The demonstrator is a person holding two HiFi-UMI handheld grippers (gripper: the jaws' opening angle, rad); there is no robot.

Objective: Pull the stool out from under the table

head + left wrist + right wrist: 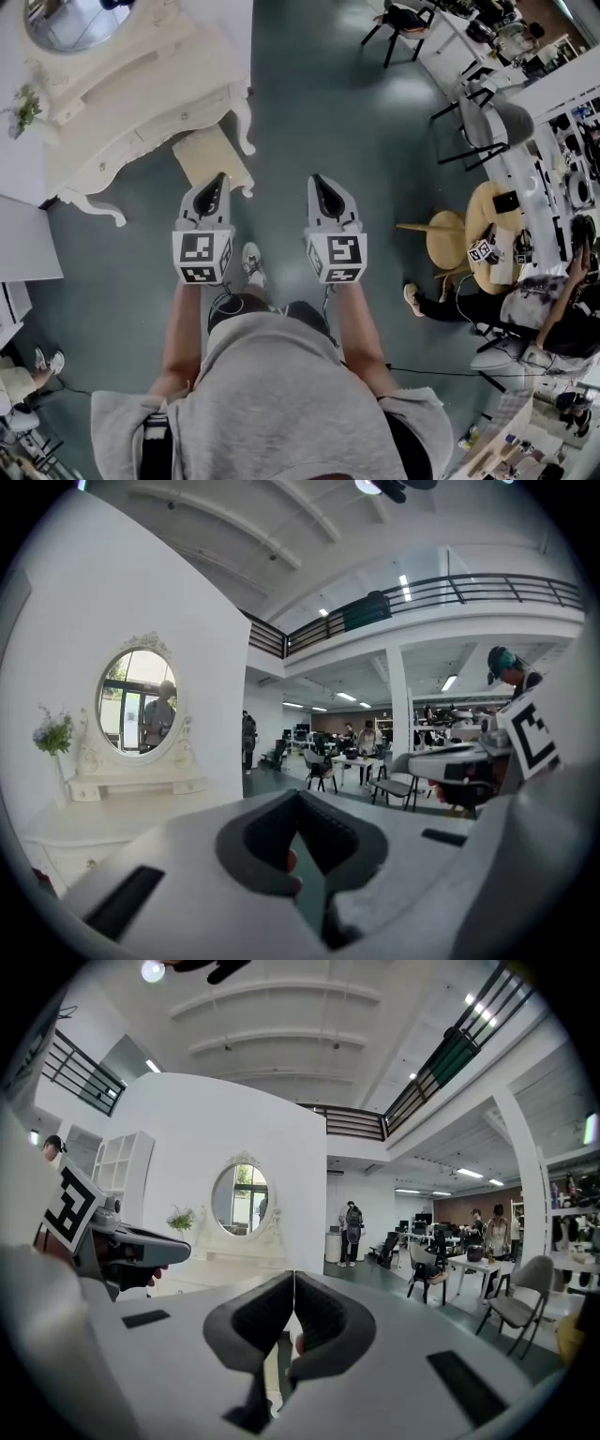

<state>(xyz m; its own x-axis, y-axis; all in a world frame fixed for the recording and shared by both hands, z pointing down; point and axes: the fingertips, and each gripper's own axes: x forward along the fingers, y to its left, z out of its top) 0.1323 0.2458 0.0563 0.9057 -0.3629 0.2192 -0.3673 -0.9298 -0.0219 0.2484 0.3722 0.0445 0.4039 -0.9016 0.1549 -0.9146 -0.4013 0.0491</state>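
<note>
A cream cushioned stool [212,156] stands on the grey floor at the front of the white dressing table [141,112], its far end tucked beneath the table's edge beside a curved leg. My left gripper [217,180] hovers just short of the stool's near edge, jaws shut and empty. To its right, my right gripper [318,181] hangs over bare floor, also shut with nothing in it. In the left gripper view the left gripper [298,794] points level past the table top [112,808] and oval mirror [139,700]. The right gripper [293,1277] faces the same mirror [242,1199].
A white cabinet [23,239] stands at the left. At the right, a seated person works at a round wooden table [487,211] beside a wooden stool [445,239]. Farther off are a grey chair [483,122] and white desks [553,187]. My own shoe [251,262] is below the grippers.
</note>
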